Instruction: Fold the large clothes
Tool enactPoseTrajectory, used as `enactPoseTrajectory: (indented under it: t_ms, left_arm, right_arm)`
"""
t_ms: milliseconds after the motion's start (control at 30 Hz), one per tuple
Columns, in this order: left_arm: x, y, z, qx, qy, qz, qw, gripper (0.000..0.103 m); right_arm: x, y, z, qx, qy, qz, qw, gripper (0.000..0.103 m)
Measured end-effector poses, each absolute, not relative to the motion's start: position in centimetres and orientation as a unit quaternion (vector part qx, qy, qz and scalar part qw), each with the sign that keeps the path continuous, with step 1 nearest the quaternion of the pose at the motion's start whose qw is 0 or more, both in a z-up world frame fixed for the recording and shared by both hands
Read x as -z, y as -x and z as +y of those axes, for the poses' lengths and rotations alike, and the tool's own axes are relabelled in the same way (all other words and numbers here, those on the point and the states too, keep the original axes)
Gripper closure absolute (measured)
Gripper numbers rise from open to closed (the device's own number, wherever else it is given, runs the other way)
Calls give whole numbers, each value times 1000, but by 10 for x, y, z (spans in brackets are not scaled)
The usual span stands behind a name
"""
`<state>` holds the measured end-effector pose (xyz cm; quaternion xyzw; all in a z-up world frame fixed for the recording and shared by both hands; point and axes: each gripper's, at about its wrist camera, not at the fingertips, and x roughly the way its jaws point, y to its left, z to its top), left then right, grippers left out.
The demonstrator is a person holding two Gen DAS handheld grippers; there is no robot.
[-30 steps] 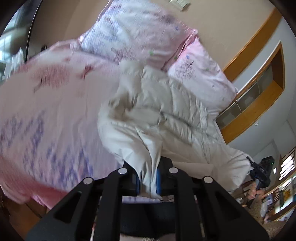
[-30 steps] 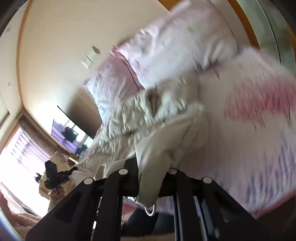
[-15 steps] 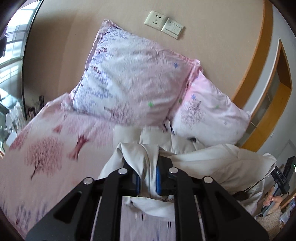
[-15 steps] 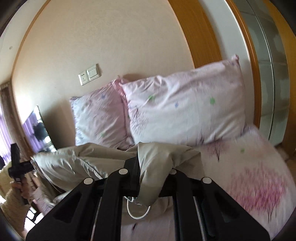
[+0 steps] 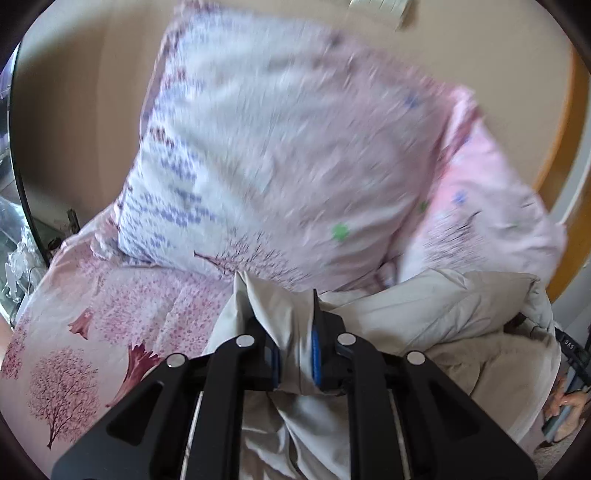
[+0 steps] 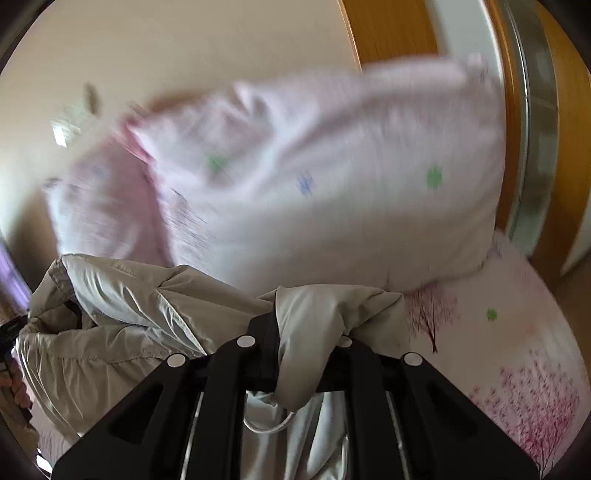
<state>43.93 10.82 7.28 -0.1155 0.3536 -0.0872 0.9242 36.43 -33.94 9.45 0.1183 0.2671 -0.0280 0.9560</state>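
Jacket (image 5: 424, 310), pale beige, padded, large: bunched and raised over the head end of the bed, its bulk hanging between the two grippers just in front of the pillows. Bed cover (image 5: 110, 314), pink with printed trees: spread beneath the garment, seen in both wrist views. Left pillow (image 5: 280, 158), white-pink with purple and green marks: propped against the beige wall, blurred. Right pillow (image 6: 351, 192), same print: propped beside the first, overlapping it, next to a wooden frame (image 6: 391, 33). Left gripper (image 5: 295, 354), black with blue pads: jaws closed on a fold of the jacket, cloth pinched between the pads and draped over the left finger. Right gripper (image 6: 295, 354), black: jaws closed on another fold of the jacket, the cloth covering the pads. Cord loop (image 6: 269, 424), white: hung from the garment below the right jaws. Wall socket plate (image 5: 380, 5): partly seen at the top edge, blurred.
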Motion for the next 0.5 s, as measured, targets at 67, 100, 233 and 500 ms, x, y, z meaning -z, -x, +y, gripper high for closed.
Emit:
enactPoseTrajectory:
  t_ms: [67, 100, 233, 500]
  left_arm:
    - [-58, -455, 105, 83, 118, 374, 916, 89]
    - [-52, -462, 103, 81, 116, 383, 913, 89]
    - [-41, -484, 96, 68, 114, 412, 902, 86]
    - [-34, -507, 112, 83, 203, 460, 860, 66]
  right_arm:
    - [-78, -390, -345, 43, -131, 308, 941, 93]
    - [-70, -401, -347, 50, -139, 325, 934, 93]
    - [-52, -436, -354, 79, -165, 388, 903, 93]
    - [-37, -466, -381, 87, -265, 472, 836, 79]
